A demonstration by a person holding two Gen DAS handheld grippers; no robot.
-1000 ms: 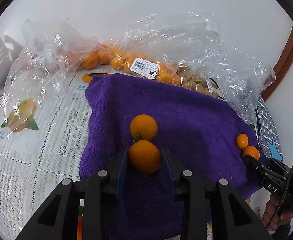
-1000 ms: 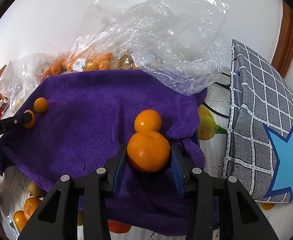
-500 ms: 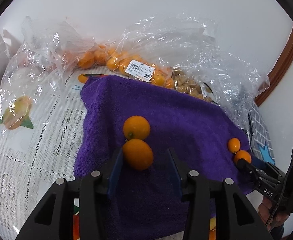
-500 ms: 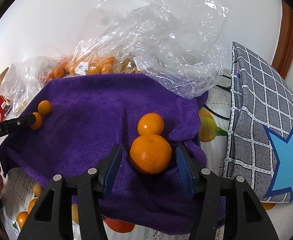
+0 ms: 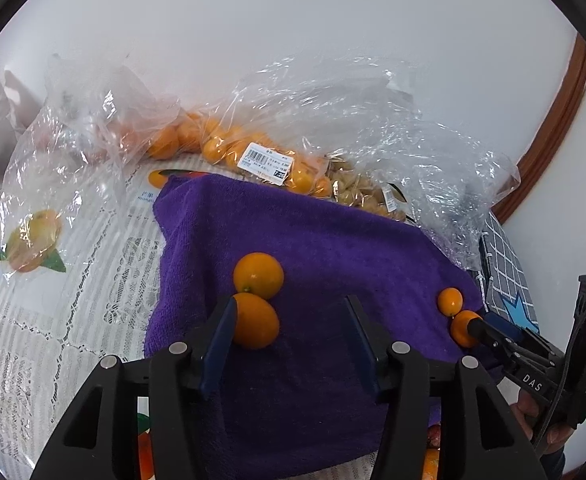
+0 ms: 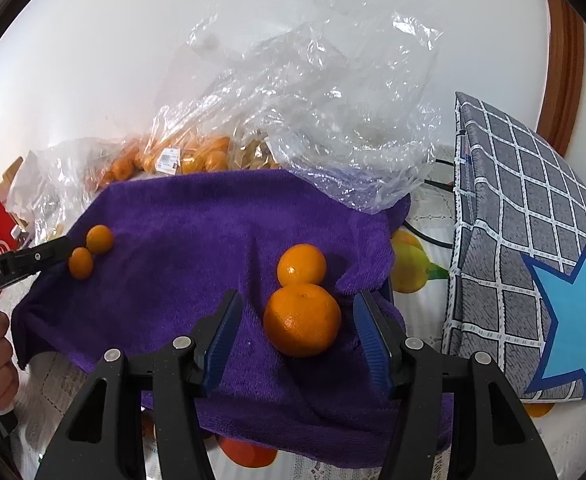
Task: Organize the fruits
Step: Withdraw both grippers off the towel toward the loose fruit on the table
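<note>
A purple towel (image 5: 333, 248) (image 6: 197, 216) lies on the table. In the left wrist view two small oval orange fruits lie on it: the near one (image 5: 255, 326) rests against my left gripper's left finger, the far one (image 5: 258, 275) touches it behind. My left gripper (image 5: 289, 330) is open. In the right wrist view a mandarin (image 6: 301, 319) lies between the open jaws of my right gripper (image 6: 297, 324), with a smaller mandarin (image 6: 301, 265) behind it. Each gripper shows in the other's view, by its own pair of fruits.
Clear plastic bags with orange fruits (image 5: 229, 148) and pale brown fruits (image 5: 357, 192) lie behind the towel. A crumpled clear bag (image 6: 333, 120) overlaps its far right corner. A grey checked cushion with a blue star (image 6: 533, 248) stands at the right. More fruit lies under the towel's front edge (image 6: 249, 452).
Both grippers have opened and let go of their fruits, which now lie on the towel. Both grippers have drawn back a little.
</note>
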